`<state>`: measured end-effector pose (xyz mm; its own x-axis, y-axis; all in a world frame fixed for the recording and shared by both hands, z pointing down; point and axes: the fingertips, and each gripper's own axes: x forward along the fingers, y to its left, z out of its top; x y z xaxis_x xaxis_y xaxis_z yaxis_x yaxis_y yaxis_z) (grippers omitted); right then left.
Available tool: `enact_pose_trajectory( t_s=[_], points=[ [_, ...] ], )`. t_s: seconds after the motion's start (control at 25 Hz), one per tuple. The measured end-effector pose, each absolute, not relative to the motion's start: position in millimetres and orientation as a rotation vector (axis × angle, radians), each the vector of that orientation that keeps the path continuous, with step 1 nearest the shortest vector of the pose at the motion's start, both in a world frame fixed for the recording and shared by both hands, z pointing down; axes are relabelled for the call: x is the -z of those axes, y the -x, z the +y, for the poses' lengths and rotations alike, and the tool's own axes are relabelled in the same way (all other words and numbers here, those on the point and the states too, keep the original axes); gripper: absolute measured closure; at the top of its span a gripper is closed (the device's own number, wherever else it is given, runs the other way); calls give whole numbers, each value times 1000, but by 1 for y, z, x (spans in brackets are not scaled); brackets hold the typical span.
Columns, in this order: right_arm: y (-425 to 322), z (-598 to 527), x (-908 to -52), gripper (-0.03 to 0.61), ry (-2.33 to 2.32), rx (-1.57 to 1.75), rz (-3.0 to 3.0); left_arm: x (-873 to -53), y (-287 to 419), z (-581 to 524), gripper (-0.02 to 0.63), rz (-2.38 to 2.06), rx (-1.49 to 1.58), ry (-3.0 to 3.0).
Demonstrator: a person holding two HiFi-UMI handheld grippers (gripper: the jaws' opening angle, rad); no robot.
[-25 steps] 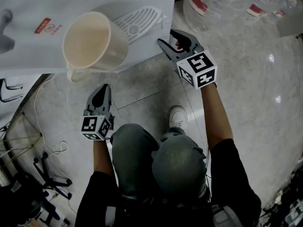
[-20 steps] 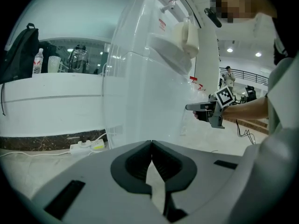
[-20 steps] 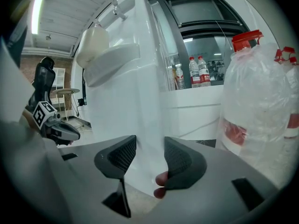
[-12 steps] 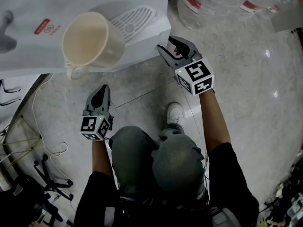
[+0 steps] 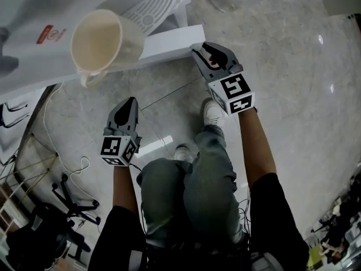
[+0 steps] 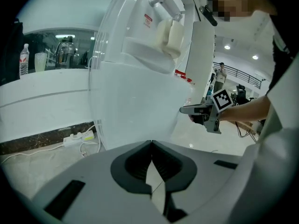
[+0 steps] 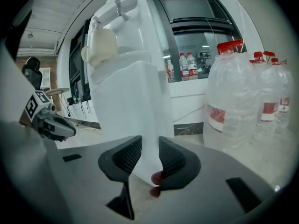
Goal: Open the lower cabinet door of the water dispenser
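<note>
Glossy floor [image 5: 293,72], water dispenser [image 7: 131,97], power strip [image 6: 77,138]

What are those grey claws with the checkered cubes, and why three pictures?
A person holds one hand-held gripper in each hand. One picture looks down from a camera on the person's head; the other two come from cameras on the grippers. The right hand-held gripper has just been closing its jaws on the edge of the lower cabinet door of the water dispenser. The left hand-held gripper is shut and empty. A cream cup sits on the dispenser, and big water bottles stand on the floor.
</note>
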<state>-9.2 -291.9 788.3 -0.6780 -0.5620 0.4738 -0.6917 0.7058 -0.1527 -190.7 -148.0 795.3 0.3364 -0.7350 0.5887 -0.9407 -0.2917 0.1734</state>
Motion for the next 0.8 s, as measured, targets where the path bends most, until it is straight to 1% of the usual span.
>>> enact_pose_trajectory(
  t_s=[0.32, 0.6, 0.8],
  points=[
    [5, -263, -782, 449, -1090, -559, -2421, -758, 168, -128, 601, -1344, -579, -2113],
    [6, -223, -781, 451, -1095, -549, -2346, -740, 168, -92, 601, -1290, -611, -2096],
    [13, -188, -783, 451, -1112, -610, -2287, -726, 173, -66, 601, -1270, -624, -2067]
  ],
)
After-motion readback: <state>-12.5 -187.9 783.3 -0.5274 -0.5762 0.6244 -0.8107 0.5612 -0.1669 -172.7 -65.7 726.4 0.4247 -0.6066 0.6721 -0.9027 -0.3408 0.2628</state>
